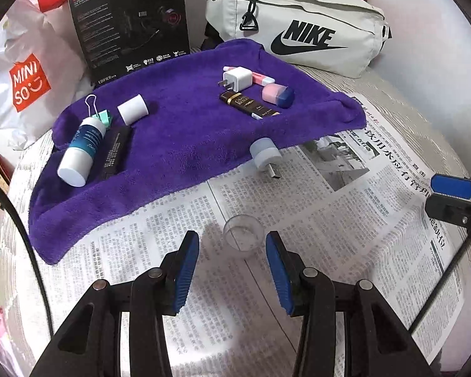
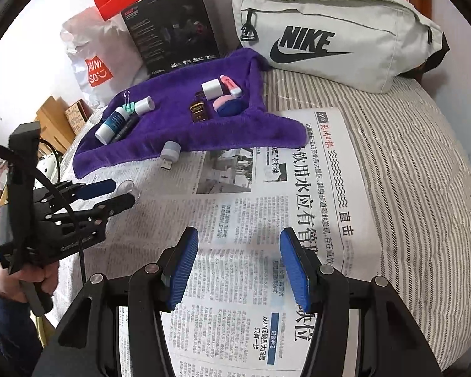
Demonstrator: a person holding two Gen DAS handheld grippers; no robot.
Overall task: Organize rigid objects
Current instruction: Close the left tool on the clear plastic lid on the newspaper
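Clear cup (image 1: 243, 231) stands upright, mouth upward.

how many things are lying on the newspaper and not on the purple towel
2. A small white round USB night light lies just off the purple fleece towel's front edge. A clear plastic cup stands nearer, just ahead of the left gripper. Nothing else shows on the newspaper.

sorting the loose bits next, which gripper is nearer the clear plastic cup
Left. The left gripper sits open right at the clear plastic cup on the newspaper; the right gripper hovers open farther off.
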